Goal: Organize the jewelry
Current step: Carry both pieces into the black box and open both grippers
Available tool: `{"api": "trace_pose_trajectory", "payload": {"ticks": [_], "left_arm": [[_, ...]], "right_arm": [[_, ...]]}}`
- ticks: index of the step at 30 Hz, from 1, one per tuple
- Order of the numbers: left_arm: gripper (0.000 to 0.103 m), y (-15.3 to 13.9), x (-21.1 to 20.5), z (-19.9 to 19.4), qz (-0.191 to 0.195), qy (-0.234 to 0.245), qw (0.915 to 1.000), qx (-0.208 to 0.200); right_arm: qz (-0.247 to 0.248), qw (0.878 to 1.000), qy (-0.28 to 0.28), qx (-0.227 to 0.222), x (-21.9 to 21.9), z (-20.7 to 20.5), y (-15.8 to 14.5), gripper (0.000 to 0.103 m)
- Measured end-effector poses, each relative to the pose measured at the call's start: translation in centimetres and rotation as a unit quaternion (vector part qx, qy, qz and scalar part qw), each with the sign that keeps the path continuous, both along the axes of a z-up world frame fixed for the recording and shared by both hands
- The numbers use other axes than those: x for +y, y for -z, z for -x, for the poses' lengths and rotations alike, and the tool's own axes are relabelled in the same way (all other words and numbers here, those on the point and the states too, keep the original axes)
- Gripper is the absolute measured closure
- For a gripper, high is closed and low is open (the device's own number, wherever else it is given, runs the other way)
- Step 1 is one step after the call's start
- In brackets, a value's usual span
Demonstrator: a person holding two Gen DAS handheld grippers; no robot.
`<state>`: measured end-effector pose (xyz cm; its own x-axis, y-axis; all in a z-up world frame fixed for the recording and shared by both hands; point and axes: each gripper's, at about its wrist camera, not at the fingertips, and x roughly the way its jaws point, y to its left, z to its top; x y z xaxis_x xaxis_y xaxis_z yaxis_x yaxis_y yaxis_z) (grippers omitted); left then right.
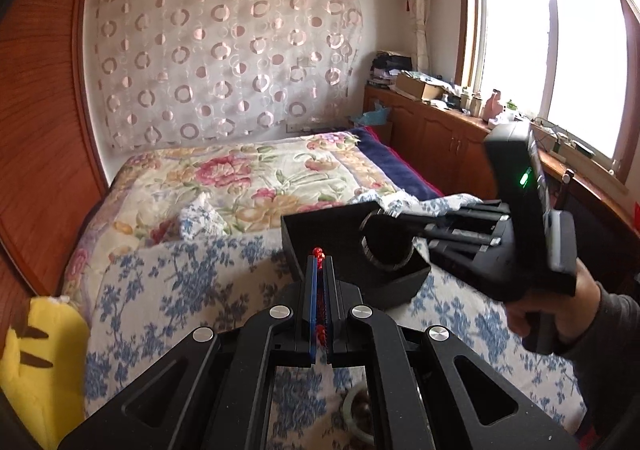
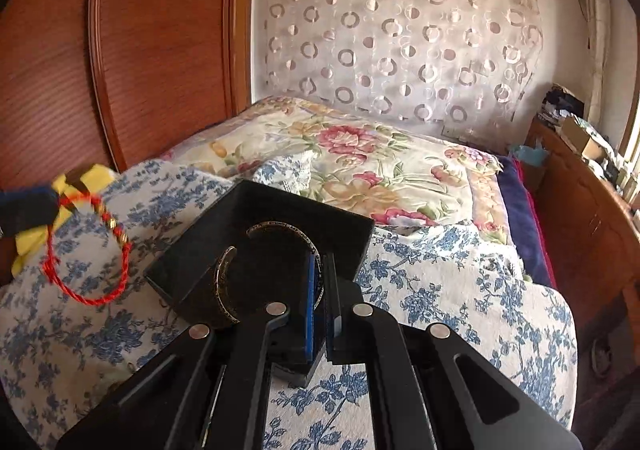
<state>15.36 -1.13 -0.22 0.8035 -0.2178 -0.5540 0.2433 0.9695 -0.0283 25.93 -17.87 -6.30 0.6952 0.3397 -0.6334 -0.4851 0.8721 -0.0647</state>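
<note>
A black open jewelry box (image 1: pixel 320 234) (image 2: pixel 272 218) lies on the blue-flowered cloth on the bed. My left gripper (image 1: pixel 320 262) is shut on a red twisted cord bracelet (image 1: pixel 319 251), held just in front of the box; in the right wrist view the bracelet (image 2: pixel 90 250) hangs as a loop left of the box. My right gripper (image 2: pixel 320 262) (image 1: pixel 394 215) is shut on a dark metal open bangle (image 2: pixel 280 228) and holds it over the box. The bangle also shows in the left wrist view (image 1: pixel 386 264).
A yellow plush toy (image 1: pixel 40 362) lies at the left bed edge. A floral quilt (image 1: pixel 256 174) covers the far bed. A wooden headboard (image 2: pixel 120 50) stands left, a wooden cabinet (image 1: pixel 440 130) with clutter right. A small round object (image 1: pixel 356 410) lies under my left gripper.
</note>
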Motion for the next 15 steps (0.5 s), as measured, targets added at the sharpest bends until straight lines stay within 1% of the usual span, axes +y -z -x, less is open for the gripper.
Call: {"api": "trace_pose_trajectory", "payload": {"ticks": [2, 4, 6, 8, 13, 15], "left_arm": [[0.101, -0.5, -0.5, -0.5, -0.003, 0.003, 1.0000, -0.005], [0.101, -0.7, -0.9, -1.0, -0.004, 0.004, 1.0000, -0.006], [0.101, -0.7, -1.2, -1.7, -0.005, 0.005, 1.0000, -0.006], [0.101, -0.5, -1.5, -2.2, -0.006, 0.006, 1.0000, -0.002], [0.101, 0.2, -2.6, -3.6, -0.012, 0.010, 0.9999, 0.006], [0.101, 0.6, -2.8, -4.1, -0.014, 0.012, 0.9998, 0.010]], "right_arm": [[0.009, 1.000, -0.005, 0.008, 0.4, -0.3, 0.6, 0.098], [0.010, 1.000, -0.011, 0.015, 0.7, -0.4, 1.0, 0.095], [-0.001, 1.000, -0.011, 0.018, 0.3, -0.2, 1.2, 0.091], [-0.010, 1.000, -0.007, 0.016, -0.2, -0.1, 1.3, 0.089], [-0.007, 1.000, -0.002, 0.010, -2.1, 0.8, 0.8, 0.089], [-0.014, 1.000, 0.003, 0.009, -3.3, 1.2, 0.5, 0.089]]}}
